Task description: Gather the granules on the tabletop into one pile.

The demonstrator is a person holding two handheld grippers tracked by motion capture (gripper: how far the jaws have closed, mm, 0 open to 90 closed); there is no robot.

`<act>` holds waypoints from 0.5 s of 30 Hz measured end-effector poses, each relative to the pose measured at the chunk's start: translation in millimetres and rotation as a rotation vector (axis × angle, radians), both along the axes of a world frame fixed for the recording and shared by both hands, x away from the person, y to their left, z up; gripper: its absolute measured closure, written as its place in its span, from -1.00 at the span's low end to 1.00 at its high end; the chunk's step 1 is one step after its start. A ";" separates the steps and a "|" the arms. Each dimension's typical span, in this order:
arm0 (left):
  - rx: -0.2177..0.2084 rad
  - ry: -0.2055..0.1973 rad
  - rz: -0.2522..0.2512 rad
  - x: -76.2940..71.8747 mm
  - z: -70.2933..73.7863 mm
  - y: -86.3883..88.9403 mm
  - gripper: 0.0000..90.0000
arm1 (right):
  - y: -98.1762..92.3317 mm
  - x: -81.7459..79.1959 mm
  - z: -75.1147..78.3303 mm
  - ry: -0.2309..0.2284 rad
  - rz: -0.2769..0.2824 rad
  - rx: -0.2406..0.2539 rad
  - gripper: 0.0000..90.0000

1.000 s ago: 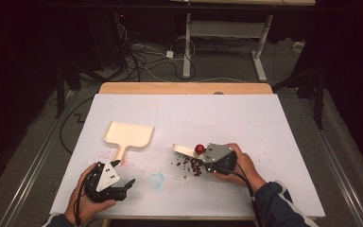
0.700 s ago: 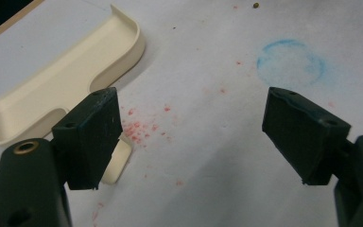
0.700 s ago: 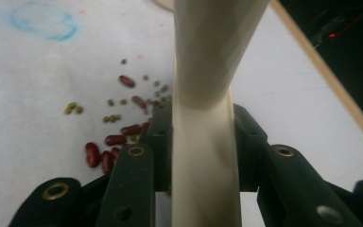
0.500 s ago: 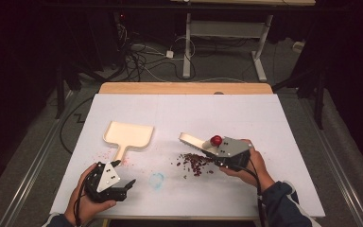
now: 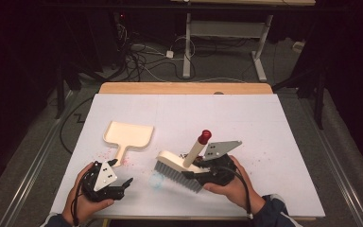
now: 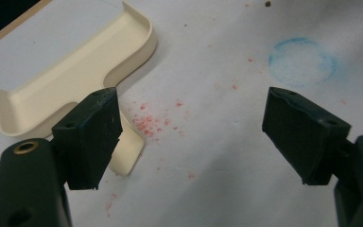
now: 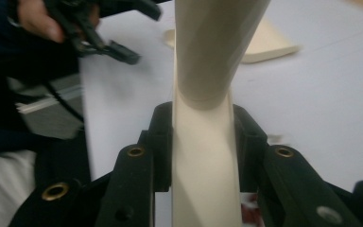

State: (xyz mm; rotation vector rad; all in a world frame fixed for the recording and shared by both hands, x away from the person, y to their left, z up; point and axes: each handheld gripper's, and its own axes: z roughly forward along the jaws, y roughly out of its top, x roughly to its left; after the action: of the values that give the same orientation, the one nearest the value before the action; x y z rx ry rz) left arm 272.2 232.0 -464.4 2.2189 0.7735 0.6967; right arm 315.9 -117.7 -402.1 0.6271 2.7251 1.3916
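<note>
White paper covers the table (image 5: 274, 123), and everything that matters sits along its near edge. Biggest thing first: the cream dustpan (image 5: 128, 135) lies left of centre with its mouth toward the far edge and its short handle pointing back at you, so its long axis runs far-to-near. That handle end is just beyond your left gripper (image 5: 118, 183), whose jaws are spread wide with nothing between them. In the left gripper view the handle tip peeks out right beside the left jaw, so it sits off to that side, not centred in the gap.

Next, the brush (image 5: 179, 168): bristles down near the middle of the near edge, long axis slanting left-far to right-near, red-tipped handle sticking up and away. Your right gripper (image 5: 196, 174) is clamped on that cream handle.

Smallest: red crumbs (image 6: 146, 124) scattered by the dustpan handle, plus a faint blue ring (image 6: 301, 61) between the two grippers.

My guess is your left hand is the nearer one for the dustpan, but you'd need to shift toward that handle first.
</note>
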 end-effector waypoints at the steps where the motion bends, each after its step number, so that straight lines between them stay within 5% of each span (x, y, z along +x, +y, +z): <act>1: 0.000 0.000 0.000 0.1 0.0 0.4 -0.56 | 4.8 0.4 -5.0 0.026 -0.013 0.003 0.51; 5: 0.006 0.006 -0.008 0.2 -1.3 -1.1 -0.56 | 16.5 4.2 -19.5 0.054 -0.062 -0.027 0.51; 8: 0.011 0.010 -0.014 0.5 -2.1 -2.2 -0.56 | 19.5 11.5 -27.9 0.073 -0.156 -0.015 0.51; 11: 0.018 0.019 -0.020 0.9 -3.3 -3.0 -0.56 | 15.2 20.5 -32.5 0.047 -0.242 -0.020 0.51; 15: 0.025 0.021 -0.026 0.7 -3.7 -4.0 -0.56 | 3.3 30.6 -39.3 0.074 -0.313 -0.013 0.50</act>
State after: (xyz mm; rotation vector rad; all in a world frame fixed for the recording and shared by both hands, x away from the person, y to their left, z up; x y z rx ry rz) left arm 272.8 228.0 -468.0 2.2579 0.7482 0.6751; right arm 346.5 -114.4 -441.3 1.0692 2.5404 1.2969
